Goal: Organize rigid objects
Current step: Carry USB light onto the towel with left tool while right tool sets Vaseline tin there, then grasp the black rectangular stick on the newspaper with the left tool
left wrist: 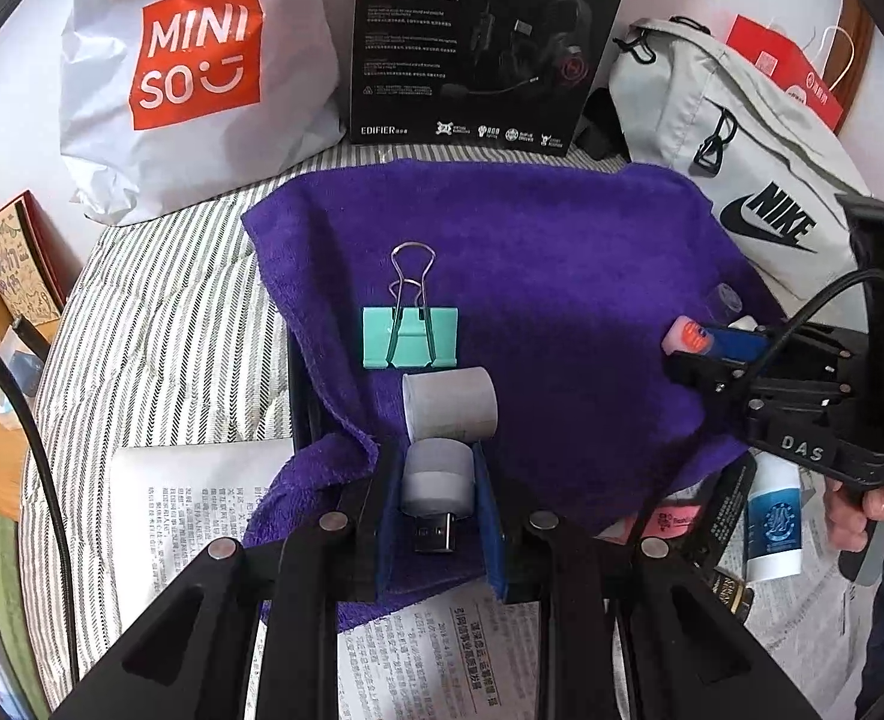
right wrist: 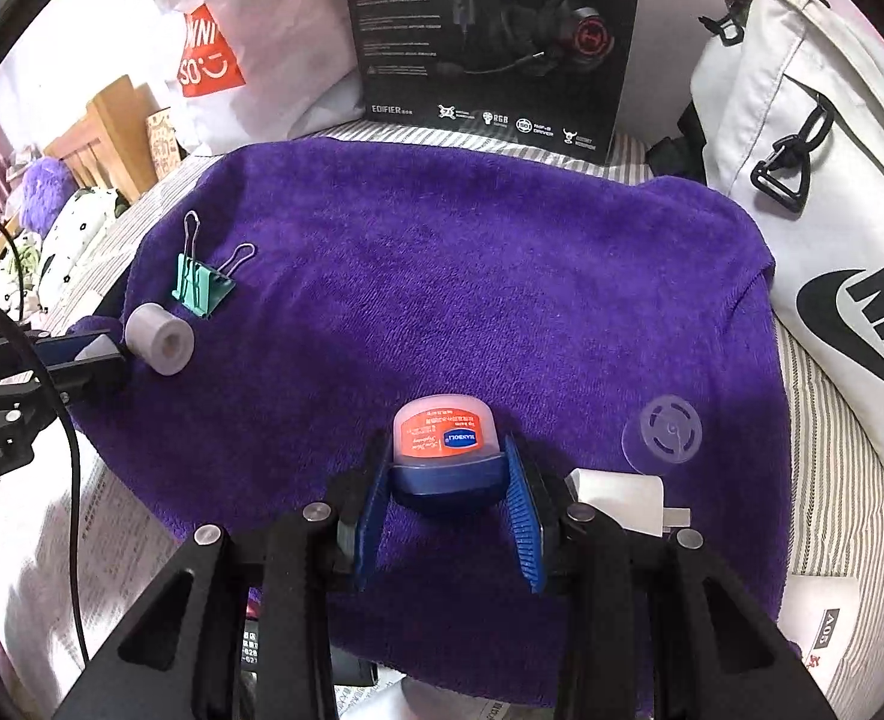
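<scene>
You worked over a purple terry towel [right wrist: 442, 276] spread on striped bedding [left wrist: 159, 330], with a black headset box [right wrist: 496, 30] and white Nike bag [right wrist: 814, 192] filling the top of the frame. Your right gripper [right wrist: 448, 474] was clamped on a small blue-based balm jar with an orange lid [right wrist: 445, 438], low centre. Your left gripper [left wrist: 438, 498] pinched a white-capped USB plug [left wrist: 435, 480], touching a white tape roll [left wrist: 449, 405] below the teal binder clip [left wrist: 410, 337].

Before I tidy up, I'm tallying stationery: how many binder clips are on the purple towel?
1. The green binder clip lies at the purple towel's left side, just beyond the grey roll. Others may be hidden.
</scene>
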`<act>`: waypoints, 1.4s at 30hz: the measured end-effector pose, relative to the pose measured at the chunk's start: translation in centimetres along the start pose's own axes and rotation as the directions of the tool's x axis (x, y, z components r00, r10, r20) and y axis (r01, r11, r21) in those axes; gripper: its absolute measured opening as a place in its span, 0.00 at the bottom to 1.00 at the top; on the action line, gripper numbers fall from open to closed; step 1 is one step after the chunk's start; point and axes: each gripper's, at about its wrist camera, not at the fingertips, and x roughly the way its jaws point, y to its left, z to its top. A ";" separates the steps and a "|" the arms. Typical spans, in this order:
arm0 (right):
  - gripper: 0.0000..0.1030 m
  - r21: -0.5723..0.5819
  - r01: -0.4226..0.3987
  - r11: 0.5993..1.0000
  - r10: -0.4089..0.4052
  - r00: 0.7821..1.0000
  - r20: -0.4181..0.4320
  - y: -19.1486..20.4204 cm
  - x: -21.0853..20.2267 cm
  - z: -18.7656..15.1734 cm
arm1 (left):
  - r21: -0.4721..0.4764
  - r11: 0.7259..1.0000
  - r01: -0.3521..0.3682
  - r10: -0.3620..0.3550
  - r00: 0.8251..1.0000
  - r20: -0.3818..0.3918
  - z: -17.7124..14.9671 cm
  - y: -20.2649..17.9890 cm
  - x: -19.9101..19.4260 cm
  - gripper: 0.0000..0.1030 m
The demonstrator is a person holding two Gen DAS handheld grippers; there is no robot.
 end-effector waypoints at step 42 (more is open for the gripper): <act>0.47 0.136 0.005 0.991 -0.011 0.999 0.042 -4.7 -9.1 -7.1 | -0.011 0.997 -0.071 0.071 0.997 -0.029 -0.5 -2.3 -1.3 0.32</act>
